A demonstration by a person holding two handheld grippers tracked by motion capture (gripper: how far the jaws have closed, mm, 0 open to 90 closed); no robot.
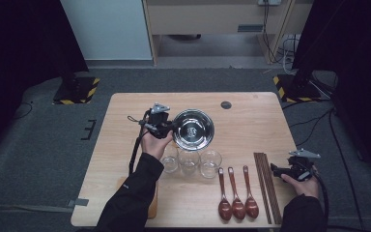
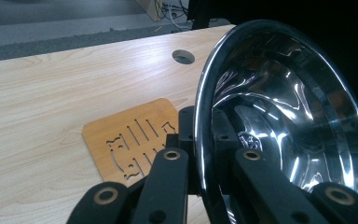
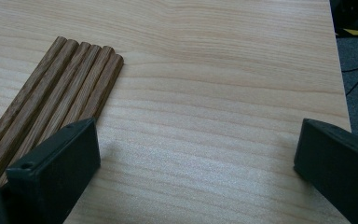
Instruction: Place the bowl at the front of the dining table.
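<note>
Gripping the rim of a steel bowl [image 1: 193, 129], the left gripper [image 1: 166, 126] keeps its fingers [image 2: 168, 175] clenched on the metal edge, one inside the rim and one outside. The bowl hangs tilted on edge above the bench [image 1: 251, 121], its shiny inside facing up toward the high camera, a little past the bench's middle toward twelve o'clock. Seen along the left gripper's own fingers, a thin wooden trivet [image 2: 130, 140] with cut-out slots lies flat on the bench just behind the bowl's rim, at about nine o'clock from it, and a round cable hole [image 2: 183, 56] sits farther off at twelve.

Three clear glasses [image 1: 189, 161] stand in a row directly at six o'clock from the bowl, close under it and beside the left hand. At four o'clock from them lie three brown wooden spoons [image 1: 237, 195], bowls toward the near edge, and next to those a bundle of dark chopsticks [image 1: 266, 186]. The right gripper [image 1: 290, 170] rests at the bench's three o'clock edge, its fingers [image 3: 56, 168] spread wide with nothing between them, the chopstick ends just beside one finger.

The bowl's far side is cut off in the left gripper view, and the glasses' outlines are faint against the wood.
</note>
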